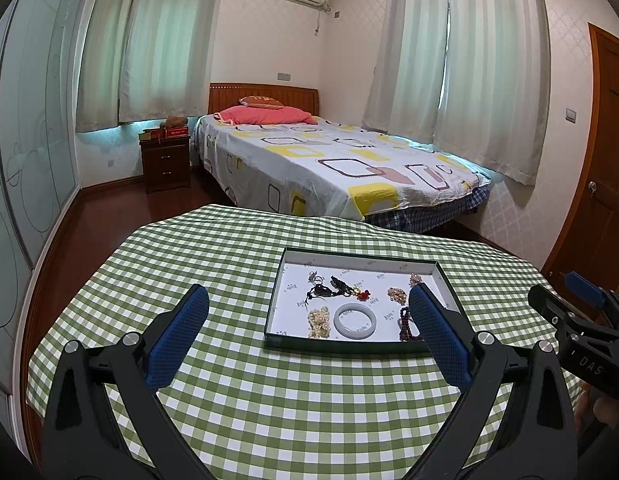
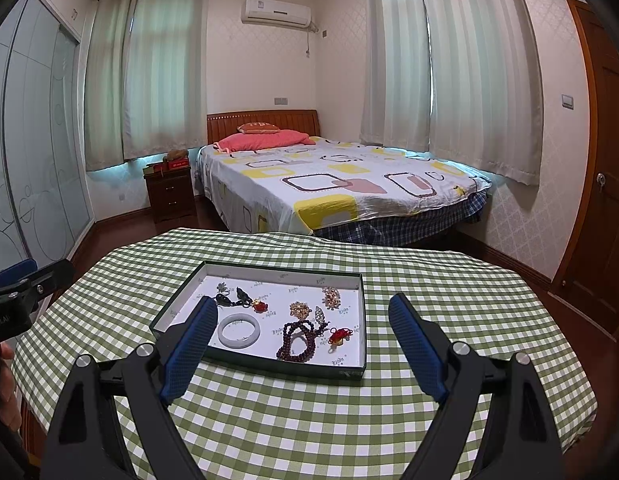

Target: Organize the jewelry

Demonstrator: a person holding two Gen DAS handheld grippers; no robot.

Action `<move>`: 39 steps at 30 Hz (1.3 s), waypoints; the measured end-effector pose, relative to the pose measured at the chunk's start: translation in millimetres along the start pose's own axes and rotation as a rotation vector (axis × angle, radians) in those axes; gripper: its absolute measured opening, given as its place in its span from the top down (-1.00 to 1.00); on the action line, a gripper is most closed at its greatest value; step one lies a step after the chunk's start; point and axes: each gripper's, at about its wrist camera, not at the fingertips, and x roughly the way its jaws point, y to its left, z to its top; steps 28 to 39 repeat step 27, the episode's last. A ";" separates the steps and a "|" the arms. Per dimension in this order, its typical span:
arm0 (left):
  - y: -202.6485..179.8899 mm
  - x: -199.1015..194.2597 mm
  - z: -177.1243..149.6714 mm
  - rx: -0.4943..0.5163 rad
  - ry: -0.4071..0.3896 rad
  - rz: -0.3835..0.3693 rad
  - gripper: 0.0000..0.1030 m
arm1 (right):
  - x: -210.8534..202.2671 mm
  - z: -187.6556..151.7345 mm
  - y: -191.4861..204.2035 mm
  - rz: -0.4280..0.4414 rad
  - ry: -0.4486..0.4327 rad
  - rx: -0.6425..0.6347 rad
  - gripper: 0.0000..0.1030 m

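Note:
A shallow dark-green tray (image 1: 275, 300) (image 2: 265, 366) with a white lining sits on the green checked tablecloth. Inside lie a pale jade bangle (image 1: 355, 320) (image 2: 239, 331), a dark red bead bracelet (image 2: 299, 340), cream beads (image 1: 318, 322), gold brooches (image 2: 300, 310), red charms (image 2: 339, 336) and dark pendants (image 1: 323, 290). My left gripper (image 1: 309, 308) hovers open in front of the tray, nothing between its blue pads. My right gripper (image 2: 303, 316) also stands open just short of the tray's near edge, holding nothing. The right gripper's body (image 1: 581, 332) shows at the far right of the left wrist view.
The table (image 2: 309, 420) is covered by the checked cloth, with bare cloth all around the tray. Beyond it stand a bed (image 2: 341, 188), a dark nightstand (image 2: 171, 194), curtained windows, a glass wardrobe on the left and a wooden door (image 2: 605, 168) on the right.

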 end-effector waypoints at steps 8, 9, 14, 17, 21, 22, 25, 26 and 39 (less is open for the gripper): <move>0.4 3.7 -0.3 0.011 0.009 0.026 -0.92 | 0.3 -1.7 0.0 0.000 0.004 0.000 -0.64; 0.7 4.0 -0.4 0.011 0.010 0.028 -0.92 | 0.2 -2.0 0.2 0.000 0.005 0.000 -0.64; 5.8 4.9 -3.1 -0.029 0.000 -0.013 -0.92 | -0.3 -4.6 0.2 0.000 0.009 0.000 -0.64; 7.0 3.9 -2.4 -0.021 -0.023 0.006 -0.92 | 2.4 -5.2 -1.4 -0.002 0.014 0.002 -0.64; 8.3 9.7 -3.4 -0.009 -0.017 0.025 -0.92 | 4.2 -6.9 -3.2 -0.003 0.019 0.004 -0.64; 9.9 11.4 -4.1 -0.014 -0.011 0.022 -0.92 | 4.7 -6.7 -3.4 -0.003 0.020 0.004 -0.64; 14.2 21.5 -7.2 -0.021 0.023 0.022 -0.92 | 8.4 -8.7 -7.0 -0.006 0.029 0.006 -0.64; 15.1 25.3 -8.5 -0.023 0.037 0.022 -0.92 | 9.7 -9.0 -7.9 -0.007 0.031 0.007 -0.64; 16.6 29.1 -10.0 -0.027 0.048 0.022 -0.92 | 11.7 -9.8 -9.5 -0.009 0.033 0.009 -0.64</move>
